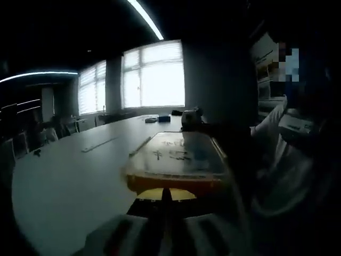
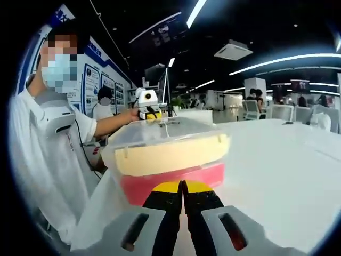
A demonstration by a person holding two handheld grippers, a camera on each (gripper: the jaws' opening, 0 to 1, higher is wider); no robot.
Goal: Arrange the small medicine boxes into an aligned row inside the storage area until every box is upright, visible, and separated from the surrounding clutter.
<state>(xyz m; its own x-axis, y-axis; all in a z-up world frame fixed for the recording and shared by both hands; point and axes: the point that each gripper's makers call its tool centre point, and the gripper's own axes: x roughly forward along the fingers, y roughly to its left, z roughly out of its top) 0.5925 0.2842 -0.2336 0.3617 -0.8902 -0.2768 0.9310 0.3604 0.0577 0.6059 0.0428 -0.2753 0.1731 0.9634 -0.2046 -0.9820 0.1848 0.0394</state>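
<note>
in the left gripper view the room was dark. the big white table (image 1: 64,176) ran off to the left toward the bright windows (image 1: 154,74). in the middle sat a clear plastic storage box (image 1: 178,160) with its lid on and a yellow band low on its side. it was just in front of the left gripper (image 1: 164,198). the 2 jaws met at a thin line, so they were closed, and they held nothing. the tips looked very close to the box wall, but i could not tell if they touched it. on the right stood a person in a white sleeve (image 1: 277,133).

in the right gripper view the person (image 2: 50,133) stood on the left, with an arm stretched to the far side of the same storage box (image 2: 168,154). the other gripper (image 2: 146,104) showed there, behind the box. the box had a foggy lid, a cream band and a red band. the right gripper (image 2: 183,197) was pressed shut with nothing in it, right at the red band.

i could not see any small medicine boxes. they were likely inside, behind the foggy walls.

what could go wrong: the lid was on, and shut jaws cannot grab it. if 1 gripper pushed harder than the other, the box could slide on the smooth table toward the edge near the person and tip. then the boxes inside would tumble.
</note>
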